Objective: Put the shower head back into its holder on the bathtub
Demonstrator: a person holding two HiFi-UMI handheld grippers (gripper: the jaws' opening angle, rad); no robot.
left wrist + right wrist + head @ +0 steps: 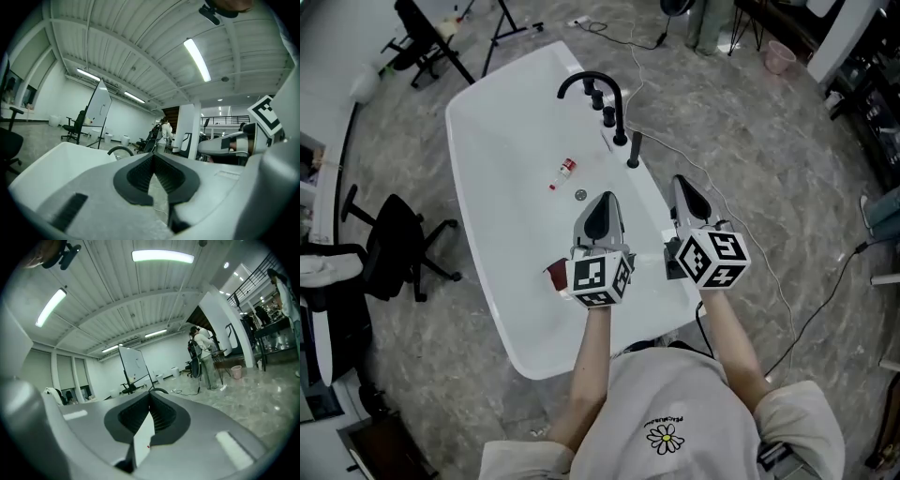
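The white bathtub [492, 178] lies below me, with a black curved faucet [589, 82] on its far right rim. Beside the faucet a black shower head [635, 150] stands upright on the rim, a thin hose trailing from it over the floor. Both grippers are held high over the tub's near end and point level. My left gripper [602, 202] is shut with nothing between its jaws, its tips meeting in the left gripper view [153, 157]. My right gripper [684, 183] is shut and empty too [150, 395]. Neither touches the shower head.
A small red and white bottle [563, 172] lies in the tub near the drain [579, 195]. A black office chair [394, 253] stands left of the tub. Cables cross the floor at right, and a pink bin [780, 56] sits far right. A person [199, 352] stands in the distance.
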